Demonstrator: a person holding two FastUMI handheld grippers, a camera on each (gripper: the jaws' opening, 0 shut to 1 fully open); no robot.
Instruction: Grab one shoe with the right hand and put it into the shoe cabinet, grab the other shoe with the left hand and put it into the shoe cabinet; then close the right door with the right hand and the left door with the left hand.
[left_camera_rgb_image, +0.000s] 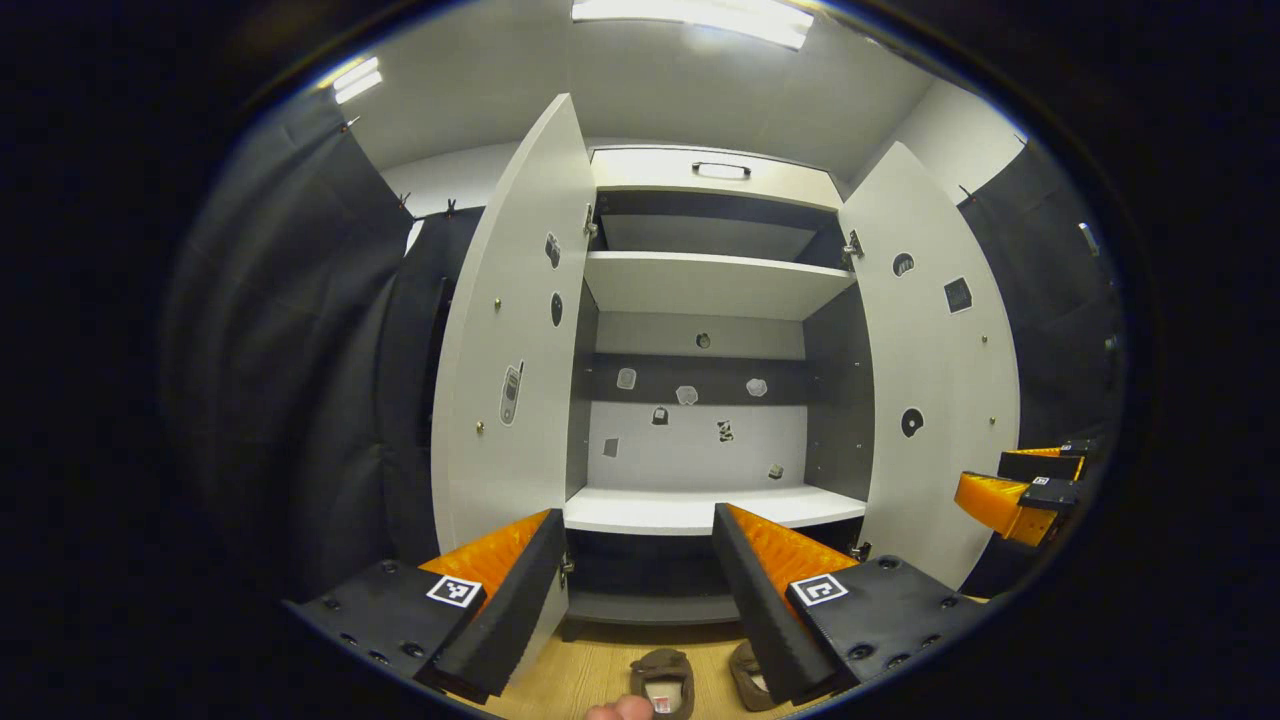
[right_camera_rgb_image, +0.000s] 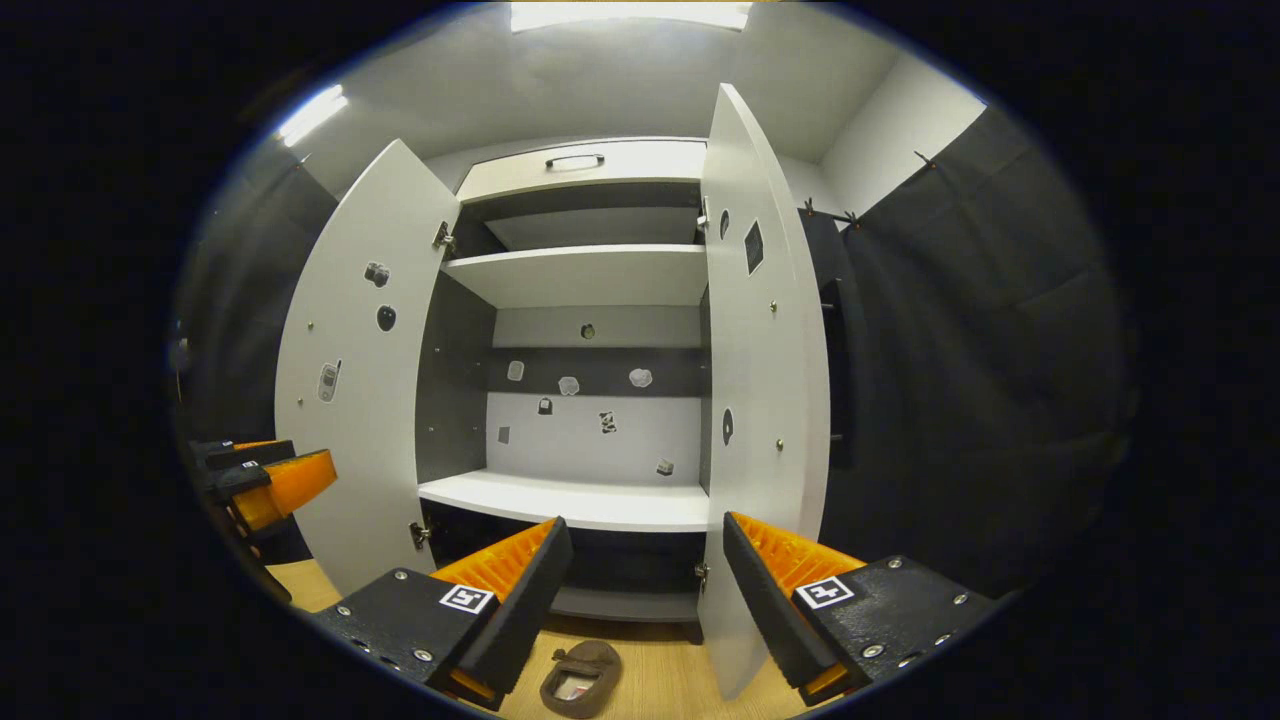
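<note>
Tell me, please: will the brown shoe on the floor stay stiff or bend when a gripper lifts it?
The brown shoe looks low and soft-sided, so it probably flexes. Its wide opening suggests an edge grip would droop. It seems light.

Each hand-held gripper, left (left_camera_rgb_image: 640, 585) and right (right_camera_rgb_image: 640, 590), has ridged inner finger faces, black screw-studded bodies and square white coded markers.

The tall white shoe cabinet (left_camera_rgb_image: 700, 285) looks like smooth matt laminated board, with darker matt panels inside and small shiny metal hinges (left_camera_rgb_image: 852, 246) at the door edges. The pale floor (right_camera_rgb_image: 670, 680) beneath shows a wood-grain finish with a slight sheen. Two brown shoes (left_camera_rgb_image: 663, 682) look soft and matt, like suede or cloth. The booth's black wall (right_camera_rgb_image: 980, 380) is dull, creased cloth.
</note>
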